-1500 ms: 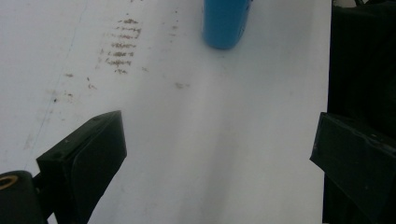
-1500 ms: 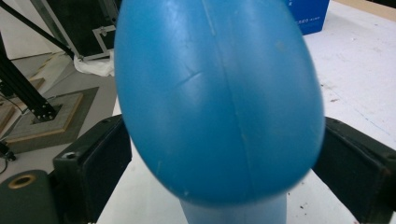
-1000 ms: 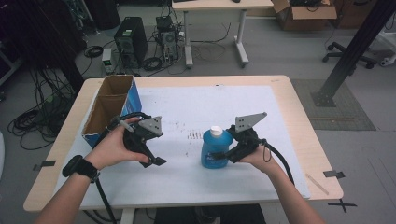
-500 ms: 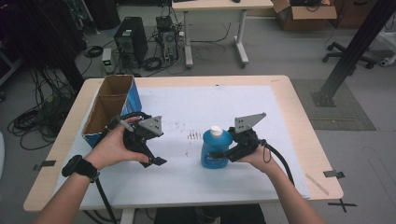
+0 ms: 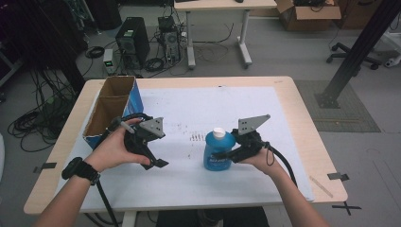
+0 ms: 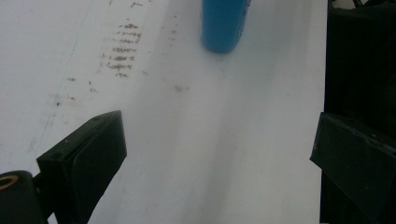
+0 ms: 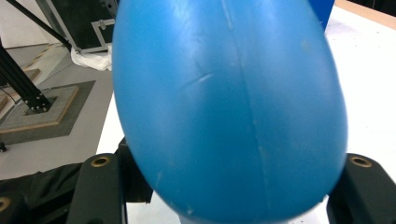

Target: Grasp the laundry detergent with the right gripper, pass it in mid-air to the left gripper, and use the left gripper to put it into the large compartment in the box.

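Bottle: blue plastic bottle point(image 5: 218, 151) with a white cap, upright on the white table cover point(image 5: 198, 101), right of centre in the high view; its blue base sits at the top edge of the left gripper view point(image 6: 223, 25).
Right gripper point(image 5: 231, 153): at the bottle's right side – jaws have just been closing with the bottle between them; in the right gripper view the blue body point(image 7: 231, 107) bulges between the two jaws, which stand against its sides and appear to clamp it.
Left gripper point(image 5: 156, 163): lower left of centre in the high view, held above the cover; jaws wide apart and empty, well apart from the bottle.
Box: open cardboard box point(image 5: 111, 111) with a blue side, at the left edge of the table, just behind the left hand.
Step in hand: securing the grip on the bottle, judged from the jaws pressed to its sides.
Next move: likely a lift – it calls for a firm, level hold on the smooth rounded body so the bottle neither slips nor tips.
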Tool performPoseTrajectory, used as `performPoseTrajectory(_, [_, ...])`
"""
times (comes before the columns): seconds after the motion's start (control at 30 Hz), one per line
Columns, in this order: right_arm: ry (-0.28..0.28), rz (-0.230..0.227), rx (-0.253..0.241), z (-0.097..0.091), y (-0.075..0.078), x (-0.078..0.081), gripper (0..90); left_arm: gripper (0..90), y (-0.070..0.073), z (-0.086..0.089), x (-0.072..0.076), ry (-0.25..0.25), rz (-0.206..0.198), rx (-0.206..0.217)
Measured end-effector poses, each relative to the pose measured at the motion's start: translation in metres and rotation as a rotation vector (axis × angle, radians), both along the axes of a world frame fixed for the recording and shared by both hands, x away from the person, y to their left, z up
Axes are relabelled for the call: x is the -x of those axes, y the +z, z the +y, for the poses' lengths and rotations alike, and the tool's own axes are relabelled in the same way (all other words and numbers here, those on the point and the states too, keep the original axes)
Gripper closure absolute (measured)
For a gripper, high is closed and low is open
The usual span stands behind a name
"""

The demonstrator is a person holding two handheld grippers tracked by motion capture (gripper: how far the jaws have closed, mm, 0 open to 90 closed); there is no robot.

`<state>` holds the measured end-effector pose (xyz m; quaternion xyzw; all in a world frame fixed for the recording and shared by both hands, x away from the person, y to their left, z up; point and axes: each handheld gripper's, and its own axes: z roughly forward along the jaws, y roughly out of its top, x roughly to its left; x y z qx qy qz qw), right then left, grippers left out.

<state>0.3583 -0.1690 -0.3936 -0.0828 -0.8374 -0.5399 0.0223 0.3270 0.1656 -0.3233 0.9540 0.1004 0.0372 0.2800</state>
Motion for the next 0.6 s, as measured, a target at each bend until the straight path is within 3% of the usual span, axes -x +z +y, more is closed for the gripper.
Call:
performPoseTrajectory(0.27, [0.001,-0.017,0.014,0.001,0.003,0.001,40.0,3.7,0.003,0.001,0.002,-0.002,-0.005,0.001])
performPoseTrajectory(0.33, [0.004,-0.023,0.036,0.004,0.006,0.002,40.3,3.6,0.005,0.002,0.002,-0.002,-0.009,0.003])
performPoseTrajectory(0.6, [0.008,-0.028,0.037,0.007,0.020,-0.001,40.8,3.5,0.012,0.003,0.004,0.003,-0.024,0.008])
